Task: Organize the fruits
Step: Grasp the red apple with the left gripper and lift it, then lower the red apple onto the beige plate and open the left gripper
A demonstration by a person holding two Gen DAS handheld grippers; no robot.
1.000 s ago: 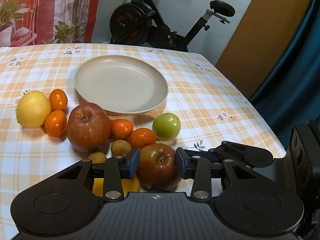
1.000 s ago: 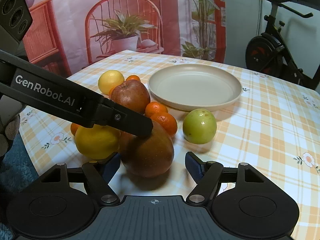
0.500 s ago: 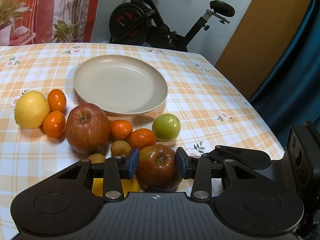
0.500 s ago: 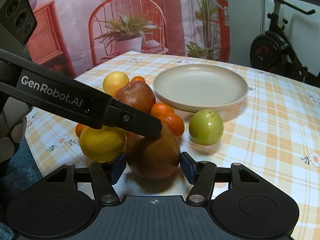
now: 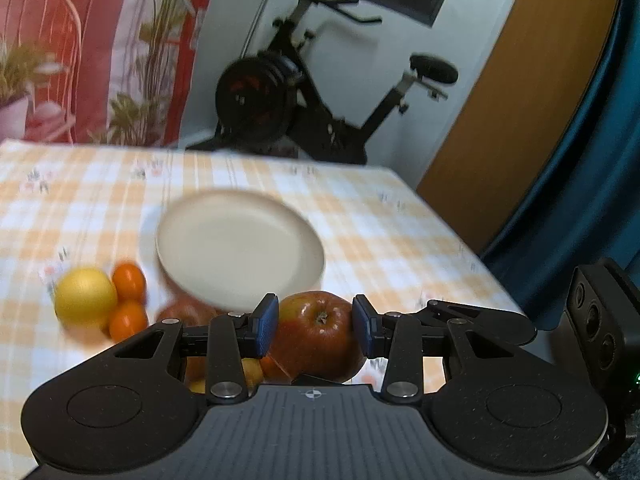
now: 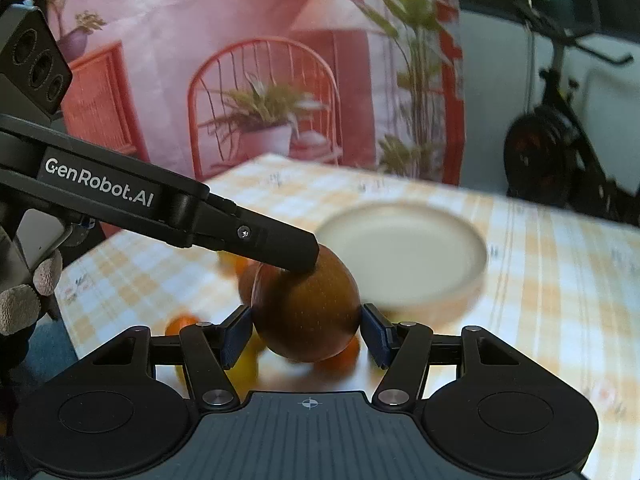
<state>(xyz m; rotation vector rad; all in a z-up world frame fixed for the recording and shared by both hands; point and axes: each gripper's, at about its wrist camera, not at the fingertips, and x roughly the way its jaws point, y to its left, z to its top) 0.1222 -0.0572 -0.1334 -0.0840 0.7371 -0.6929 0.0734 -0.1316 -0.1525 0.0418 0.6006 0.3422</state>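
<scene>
My left gripper (image 5: pixel 315 328) is shut on a red apple (image 5: pixel 320 336), held above the table in front of the beige plate (image 5: pixel 240 254). The same apple (image 6: pixel 306 312) sits between my right gripper's (image 6: pixel 306 336) blue pads, which press both its sides. The left gripper's finger (image 6: pixel 256 240) rests against the apple's top in the right wrist view. On the table below lie a yellow lemon (image 5: pixel 85 298), two small oranges (image 5: pixel 129 282) and another red apple (image 5: pixel 188 314), partly hidden. Both views are motion-blurred.
The checked tablecloth (image 5: pixel 80 208) covers the table. The plate (image 6: pixel 400 252) is behind the apple in the right wrist view. An exercise bike (image 5: pixel 304 100) stands beyond the far edge, a wooden door (image 5: pixel 520 100) to the right.
The right gripper has closed onto the apple that the left gripper holds. Both grippers have lifted the apple off the table; the plate and fruits now sit lower and farther.
</scene>
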